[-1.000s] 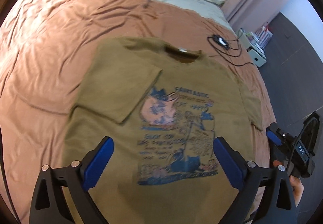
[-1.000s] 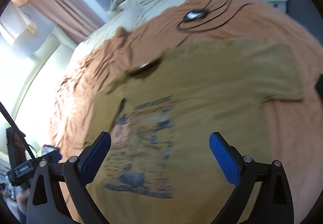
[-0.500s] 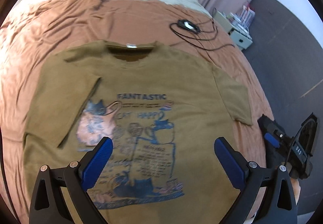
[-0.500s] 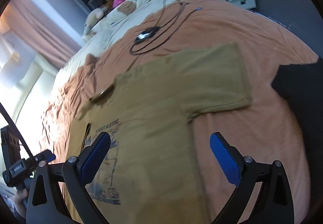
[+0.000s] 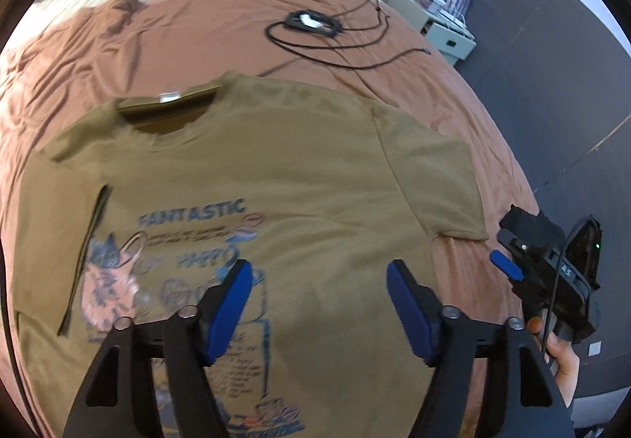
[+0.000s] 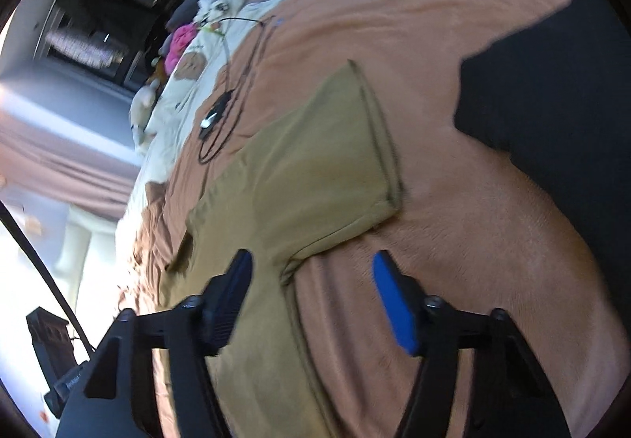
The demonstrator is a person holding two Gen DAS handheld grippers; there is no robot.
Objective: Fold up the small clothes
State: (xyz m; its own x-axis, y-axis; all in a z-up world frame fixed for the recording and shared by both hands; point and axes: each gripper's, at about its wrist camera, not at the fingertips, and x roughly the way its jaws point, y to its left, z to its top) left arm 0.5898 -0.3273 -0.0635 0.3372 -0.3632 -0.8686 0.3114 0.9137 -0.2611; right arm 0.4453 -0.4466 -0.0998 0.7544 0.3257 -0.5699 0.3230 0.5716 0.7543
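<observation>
T-shirt, olive, flat on orange bedspread, blue cartoon print, one sleeve folded inward.

t-shirt hem: cut off at bottom edge of left wrist view | small print under "FANTASTIC": blurred, unreadable | right wrist view: t-shirt lower body hidden behind gripper frame, lower centre | shelves upper left: smeared, contents untellable

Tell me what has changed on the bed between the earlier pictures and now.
Both grippers moved toward the T-shirt's unfolded sleeve side. The jaws of the left gripper and right gripper have just been closing partway, pressing on nothing. The T-shirt stays flat, one sleeve folded in; the cable is unmoved.
</observation>
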